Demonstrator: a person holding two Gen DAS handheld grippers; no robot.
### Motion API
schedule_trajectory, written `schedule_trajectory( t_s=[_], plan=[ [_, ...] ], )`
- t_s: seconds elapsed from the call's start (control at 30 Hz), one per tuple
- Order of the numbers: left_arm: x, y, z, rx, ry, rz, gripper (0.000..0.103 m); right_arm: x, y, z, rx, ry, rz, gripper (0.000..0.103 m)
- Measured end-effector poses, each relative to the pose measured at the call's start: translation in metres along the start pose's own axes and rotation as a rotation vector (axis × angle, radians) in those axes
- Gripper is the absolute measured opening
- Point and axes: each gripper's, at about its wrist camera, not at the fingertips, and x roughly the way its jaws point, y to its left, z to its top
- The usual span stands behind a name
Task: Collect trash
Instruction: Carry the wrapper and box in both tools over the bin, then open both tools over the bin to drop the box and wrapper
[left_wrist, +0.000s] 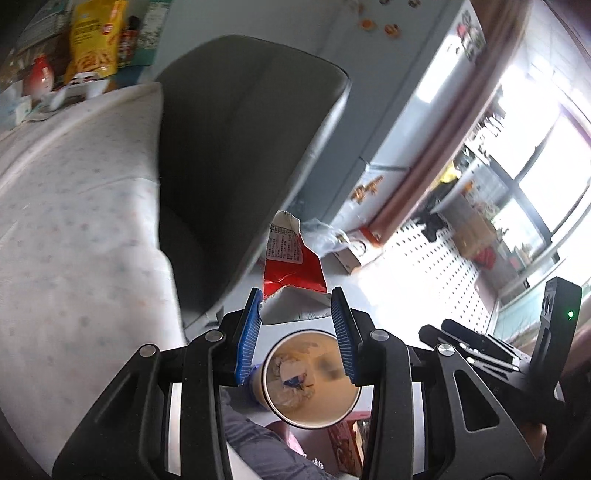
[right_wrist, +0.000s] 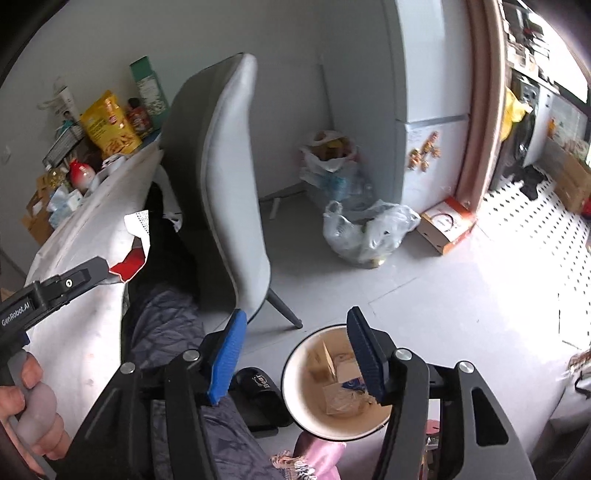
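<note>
My left gripper (left_wrist: 297, 299) is shut on a torn red and silver wrapper (left_wrist: 291, 266) and holds it in the air above a round beige trash bin (left_wrist: 312, 380) with paper scraps inside. In the right wrist view the left gripper (right_wrist: 110, 271) shows at the left with the wrapper (right_wrist: 135, 242) sticking up from it, beside the table edge. My right gripper (right_wrist: 295, 336) is open and empty, just above the bin (right_wrist: 334, 384) on the floor.
A grey chair (right_wrist: 221, 177) stands at a table with a white cloth (right_wrist: 88, 266). Snack bags and bottles (right_wrist: 110, 125) crowd the table's far end. Filled plastic bags (right_wrist: 365, 229) and a cardboard box (right_wrist: 447, 225) lie by the fridge. A black slipper (right_wrist: 258, 387) lies beside the bin.
</note>
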Motion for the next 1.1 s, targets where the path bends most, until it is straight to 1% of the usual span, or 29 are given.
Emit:
schedule_trajectory(
  t_s=[0.17,0.37,0.5,0.63,0.67,0.7,0.73,0.77,0.8,0.83,1.0,1.1],
  plan=[
    [0.018,-0.019,-0.007,0.037,0.043,-0.007,0.038,-0.003,-0.031,-0.005,0.059,-0.005,-0.022,0.058],
    [0.040,-0.042,-0.018,0.085,0.107,-0.030,0.038,-0.011,-0.054,-0.009,0.080,-0.022,-0.050,0.063],
    [0.056,-0.057,-0.025,0.125,0.151,-0.048,0.039,-0.017,-0.068,-0.014,0.079,-0.019,-0.079,0.063],
    [0.073,-0.073,-0.035,0.150,0.200,-0.064,0.040,-0.023,-0.088,-0.020,0.118,-0.021,-0.099,0.063],
    [0.077,-0.076,-0.037,0.158,0.215,-0.065,0.043,-0.024,-0.093,-0.021,0.130,-0.026,-0.102,0.063],
    [0.082,-0.080,-0.040,0.172,0.235,-0.059,0.060,-0.025,-0.095,-0.020,0.136,-0.028,-0.103,0.063],
    [0.083,-0.081,-0.042,0.178,0.236,-0.050,0.084,-0.026,-0.098,-0.021,0.143,-0.031,-0.104,0.063],
    [0.083,-0.081,-0.042,0.179,0.224,-0.036,0.091,-0.027,-0.101,-0.022,0.147,-0.033,-0.103,0.063],
    [0.081,-0.080,-0.040,0.176,0.203,-0.016,0.094,-0.027,-0.102,-0.022,0.148,-0.034,-0.102,0.063],
    [0.079,-0.078,-0.038,0.168,0.185,0.000,0.095,-0.027,-0.102,-0.022,0.149,-0.036,-0.100,0.063],
    [0.069,-0.064,-0.026,0.122,0.162,0.017,0.097,-0.026,-0.100,-0.023,0.151,-0.038,-0.088,0.063],
    [0.060,-0.059,-0.021,0.112,0.145,0.018,0.097,-0.029,-0.100,-0.024,0.149,-0.038,-0.082,0.063]
  ],
)
